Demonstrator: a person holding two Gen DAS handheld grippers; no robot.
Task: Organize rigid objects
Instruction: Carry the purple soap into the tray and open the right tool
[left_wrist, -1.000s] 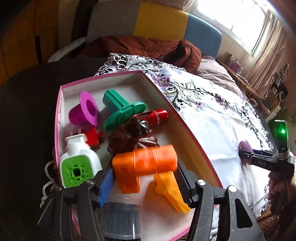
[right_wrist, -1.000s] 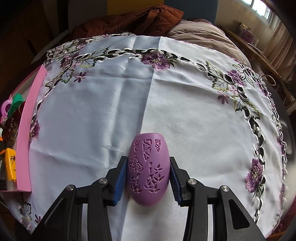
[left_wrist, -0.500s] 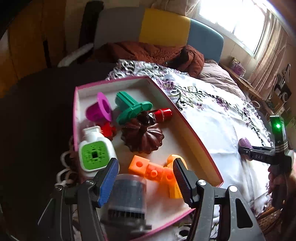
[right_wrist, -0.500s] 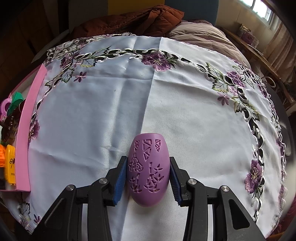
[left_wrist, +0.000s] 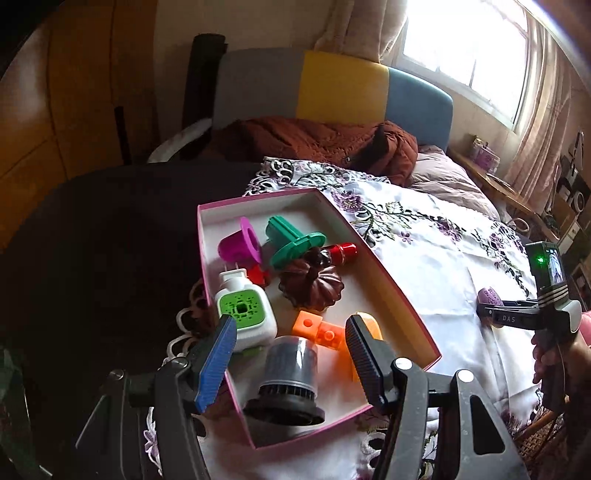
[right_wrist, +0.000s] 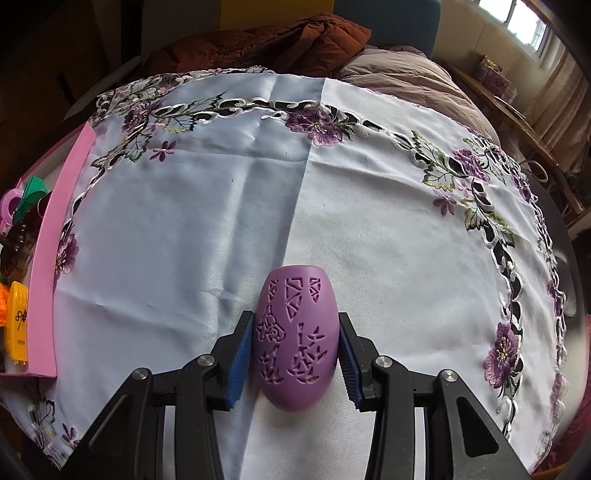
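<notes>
While the right gripper (right_wrist: 295, 350) is clasping a purple egg-shaped shell (right_wrist: 295, 332) on the white embroidered cloth (right_wrist: 221, 221), its blue ribbed pads are pressing on the shell's two flanks. The shell's long axis is running straight ahead between the fingers; its matte plastic skin is pierced with cut-out patterns. The pink box (right_wrist: 44, 258) is lying well off to that gripper's left, so the coming carry is likely heading leftward. The left gripper (left_wrist: 291, 354) is hovering over the box (left_wrist: 388, 280), jaws parted and grasping nothing. Inside it, a grey ribbed cylinder (left_wrist: 288, 380), orange blocks (left_wrist: 317, 328), a brown fluted mould (left_wrist: 312, 288) and a green flanged spool (left_wrist: 291, 243) are lying jumbled.
</notes>
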